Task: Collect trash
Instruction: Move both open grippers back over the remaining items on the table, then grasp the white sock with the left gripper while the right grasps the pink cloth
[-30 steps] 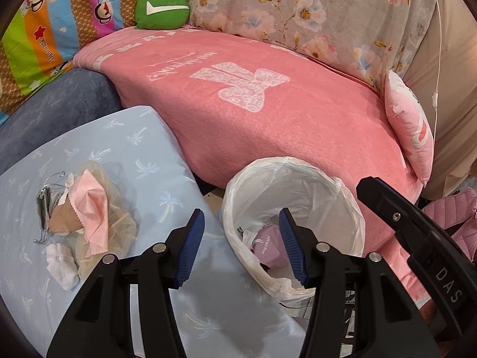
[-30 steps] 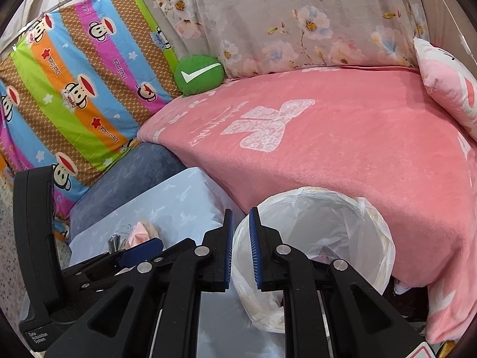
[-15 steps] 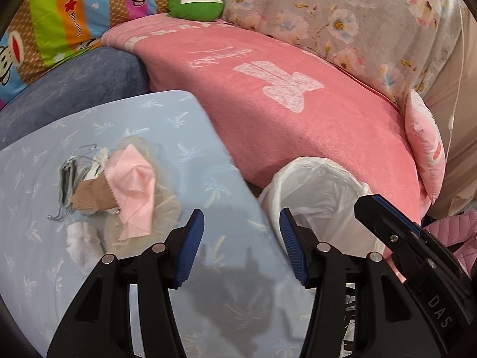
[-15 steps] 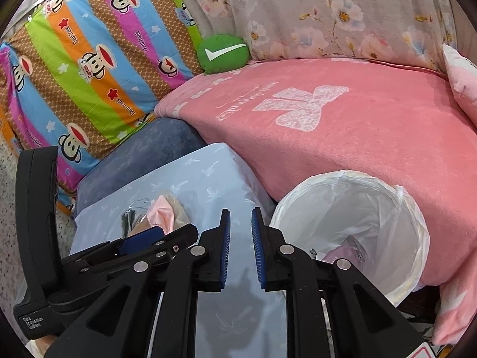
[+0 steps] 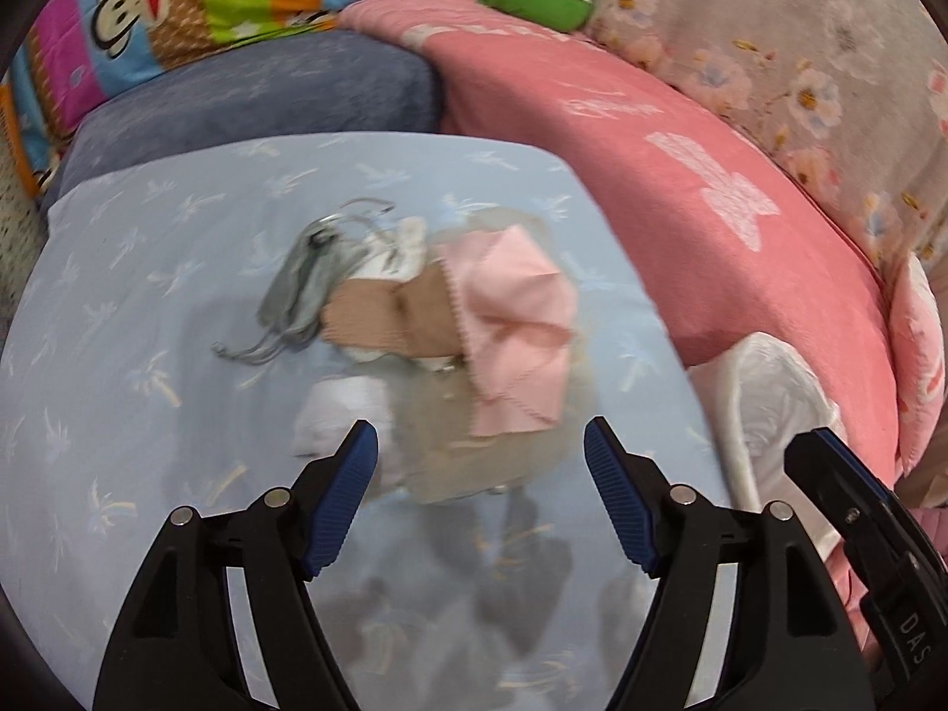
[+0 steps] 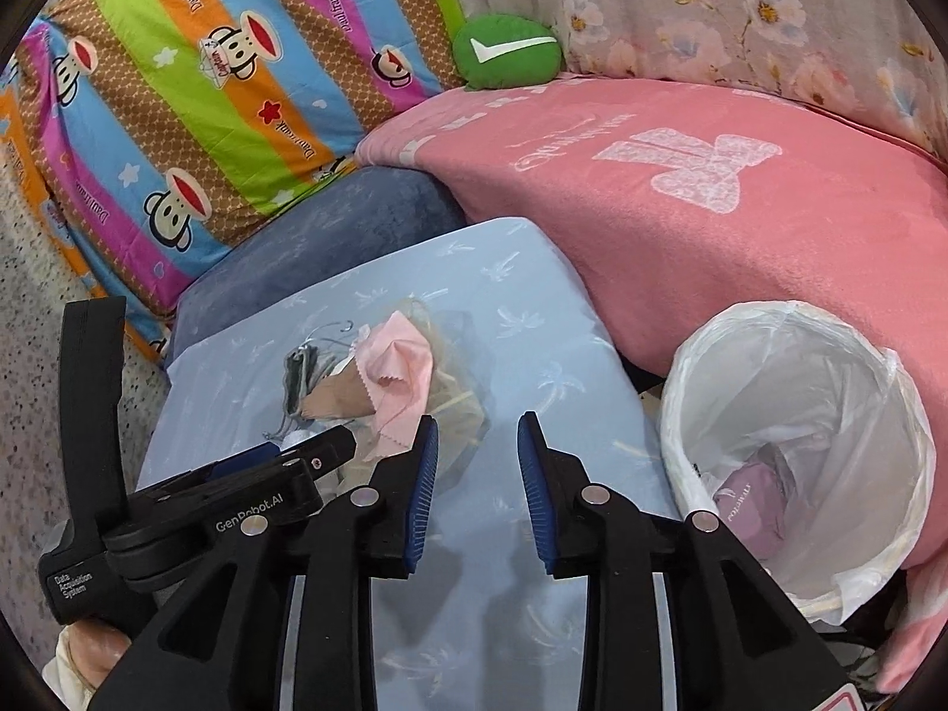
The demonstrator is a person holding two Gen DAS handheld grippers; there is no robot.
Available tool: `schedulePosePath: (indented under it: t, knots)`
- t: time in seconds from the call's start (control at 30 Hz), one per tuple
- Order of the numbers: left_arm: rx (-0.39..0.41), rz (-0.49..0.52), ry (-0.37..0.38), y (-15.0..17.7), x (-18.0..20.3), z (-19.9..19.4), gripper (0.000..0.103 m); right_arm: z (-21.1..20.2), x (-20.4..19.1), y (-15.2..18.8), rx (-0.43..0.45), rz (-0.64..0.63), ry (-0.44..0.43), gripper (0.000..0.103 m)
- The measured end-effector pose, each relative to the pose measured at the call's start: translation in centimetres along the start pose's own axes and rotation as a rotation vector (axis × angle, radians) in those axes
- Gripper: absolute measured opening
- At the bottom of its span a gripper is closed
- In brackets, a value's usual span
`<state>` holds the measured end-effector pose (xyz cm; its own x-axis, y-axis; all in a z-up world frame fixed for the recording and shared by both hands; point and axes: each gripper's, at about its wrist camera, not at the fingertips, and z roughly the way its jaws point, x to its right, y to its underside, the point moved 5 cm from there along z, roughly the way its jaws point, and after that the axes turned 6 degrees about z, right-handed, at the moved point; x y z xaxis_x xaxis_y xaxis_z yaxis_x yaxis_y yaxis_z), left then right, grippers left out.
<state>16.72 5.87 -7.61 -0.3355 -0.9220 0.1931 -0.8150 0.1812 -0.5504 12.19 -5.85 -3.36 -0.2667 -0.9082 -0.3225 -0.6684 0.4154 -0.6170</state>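
Observation:
A heap of trash lies on a light blue cushioned surface [image 5: 148, 296]: a pink cloth [image 5: 515, 320], brown paper [image 5: 391, 320], a grey stringy item [image 5: 302, 290], a white crumpled tissue [image 5: 338, 409] and a clear film [image 5: 474, 450]. My left gripper [image 5: 480, 497] is open and empty, just in front of the heap. My right gripper [image 6: 477, 492] is partly open and empty, over the blue surface, right of the pink cloth [image 6: 397, 367]. A white-lined trash bin [image 6: 794, 444] stands to the right with a purple wrapper [image 6: 752, 503] inside.
A pink blanket [image 6: 740, 225] covers the bed behind the bin. A striped monkey-print pillow [image 6: 178, 89], a green cushion [image 6: 506, 50] and a dark blue cushion [image 6: 332, 225] lie at the back. The left gripper's body [image 6: 195, 509] shows at the lower left of the right wrist view.
The left gripper has swung left from the bin to the trash heap and opened wider. The right gripper has opened from nearly shut and moved left too.

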Motion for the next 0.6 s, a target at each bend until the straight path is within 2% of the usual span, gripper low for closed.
schedulePosePath:
  t: [0.2, 0.57, 0.6]
  knots:
    - [-0.041, -0.059, -0.020, 1.1, -3.3, 1.2, 0.069, 2.5, -2.3, 1.0, -0.040, -0.029, -0.007, 0.035]
    - [-0.073, -0.122, 0.017, 1.6, -6.5, 2.5, 0.068, 6.8, -4.9, 0.7, -0.088, -0.063, 0.001, 0.036]
    - [-0.073, -0.123, 0.027, 1.6, -6.6, 2.5, 0.065, 7.1, -5.0, 0.6, -0.090, -0.065, 0.002, 0.036]
